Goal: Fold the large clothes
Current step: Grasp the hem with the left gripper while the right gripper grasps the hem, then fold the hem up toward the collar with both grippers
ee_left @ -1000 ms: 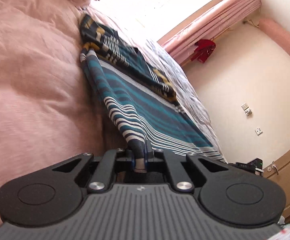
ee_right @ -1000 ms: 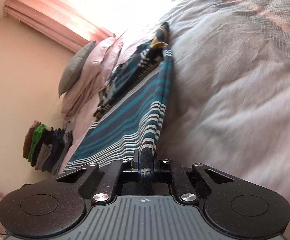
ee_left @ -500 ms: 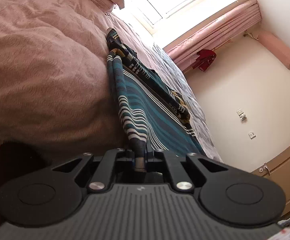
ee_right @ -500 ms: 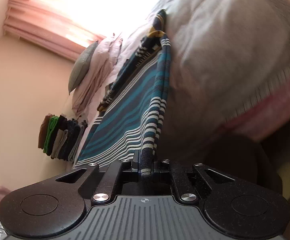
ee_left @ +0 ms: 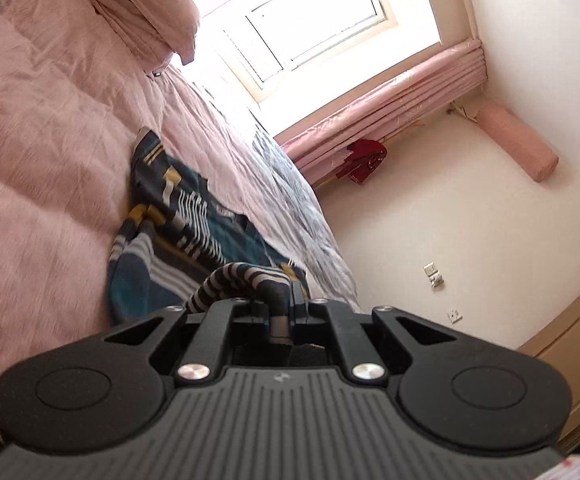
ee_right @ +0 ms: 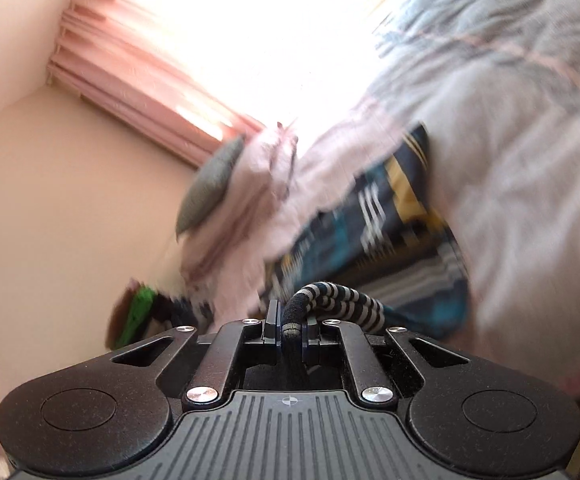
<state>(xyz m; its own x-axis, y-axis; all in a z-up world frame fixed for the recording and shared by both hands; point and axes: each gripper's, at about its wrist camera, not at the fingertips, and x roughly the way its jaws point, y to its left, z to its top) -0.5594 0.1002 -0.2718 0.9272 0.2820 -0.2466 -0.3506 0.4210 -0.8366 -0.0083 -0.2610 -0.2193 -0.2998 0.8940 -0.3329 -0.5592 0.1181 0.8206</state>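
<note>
A striped garment [ee_left: 178, 216] in teal, navy, white and yellow lies on the pink bedspread [ee_left: 42, 152]. My left gripper [ee_left: 280, 308] is shut on its striped hem, which arches up from the pile into the jaws. In the right wrist view the same garment [ee_right: 374, 224] lies blurred on the bed, and my right gripper [ee_right: 292, 320] is shut on another bunched part of the hem. The cloth between grip and pile hangs slack and doubles over the part lying on the bed.
Pillows [ee_left: 150, 12] are piled at the head of the bed, a grey one [ee_right: 210, 188] among them. A bright window [ee_left: 314, 24] with pink curtains [ee_left: 378, 112] lies beyond. Folded clothes [ee_right: 138, 312] are stacked by the wall. A wooden door [ee_left: 570, 344] stands at the right.
Both grippers have risen and gone forward over the bed with the hem. The garment, stretched taut before, now lies slack and doubled over itself.
</note>
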